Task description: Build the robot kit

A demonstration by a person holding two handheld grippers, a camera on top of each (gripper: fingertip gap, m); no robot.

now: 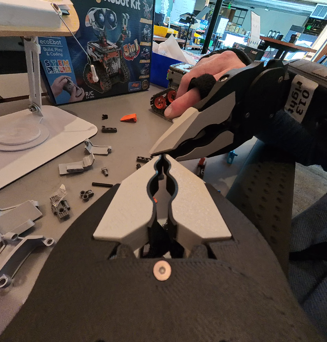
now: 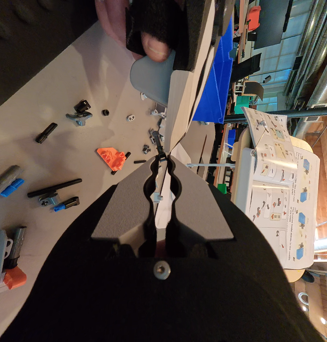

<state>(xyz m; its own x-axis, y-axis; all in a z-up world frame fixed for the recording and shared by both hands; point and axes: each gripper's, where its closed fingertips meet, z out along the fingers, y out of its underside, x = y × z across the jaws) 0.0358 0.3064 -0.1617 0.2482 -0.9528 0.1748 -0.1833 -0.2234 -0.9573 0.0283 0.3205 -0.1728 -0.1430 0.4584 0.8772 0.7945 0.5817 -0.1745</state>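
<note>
Two grippers are met tip to tip over the grey table (image 1: 125, 103) here. The right gripper (image 2: 163, 157) is clamped on a small black pin (image 2: 159, 147); the pin's near end is caught between the tips and the rest sticks out forward, held up off the table. The left gripper (image 1: 162, 157) is seen with its fingers pressed together at the tips, right against the right one's tips. Whether the pin is nipped by it too can't be made out, that spot is too dark and small.

A bare hand (image 1: 201, 74) with a black strap is seen on the right gripper's handle.

Loose parts are scattered all around below: an orange wedge piece (image 2: 111, 157), grey curved panels (image 1: 75, 164), short black axles and connectors. A tracked model (image 1: 162, 100) with orange wheels is parked further back, just beside a blue bin (image 2: 216, 83), and a robot kit box (image 1: 103, 51) is stood upright behind it all. An open instruction booklet (image 2: 275, 185) is propped on a white stand (image 1: 38, 133) off to the left
</note>
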